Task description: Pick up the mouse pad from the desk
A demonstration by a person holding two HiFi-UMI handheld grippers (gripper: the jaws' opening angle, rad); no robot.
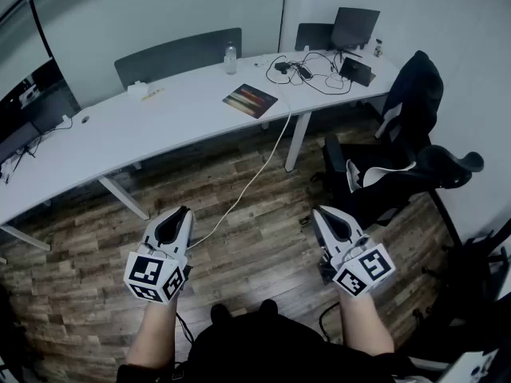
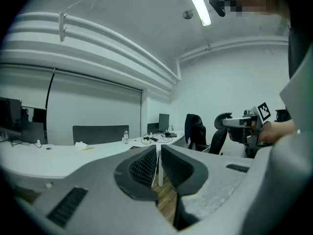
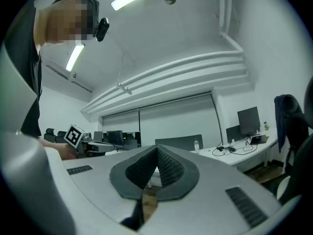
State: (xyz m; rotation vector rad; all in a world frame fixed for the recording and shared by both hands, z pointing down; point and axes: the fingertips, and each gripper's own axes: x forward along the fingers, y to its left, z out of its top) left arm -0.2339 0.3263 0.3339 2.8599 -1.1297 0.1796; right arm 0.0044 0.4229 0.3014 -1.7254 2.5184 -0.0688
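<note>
The mouse pad (image 1: 250, 100), a flat pad with colourful stripes, lies on the long white desk (image 1: 120, 126) near its front edge, far ahead of both grippers. Low in the head view, my left gripper (image 1: 182, 214) hangs over the wood floor, well short of the desk. Its jaws stand together with only a thin slit between them and hold nothing (image 2: 159, 149). Level with it on the right, my right gripper (image 1: 320, 212) is shut and empty, its pads touching at the tips (image 3: 156, 150). Both point roughly level toward the desk.
A water bottle (image 1: 231, 57), a monitor (image 1: 355, 26) and tangled cables (image 1: 307, 72) sit at the desk's far right. A white cable (image 1: 247, 186) trails from the desk across the floor. A black office chair (image 1: 399, 162) stands right of my right gripper. Dark chairs (image 1: 180, 54) line the desk's far side.
</note>
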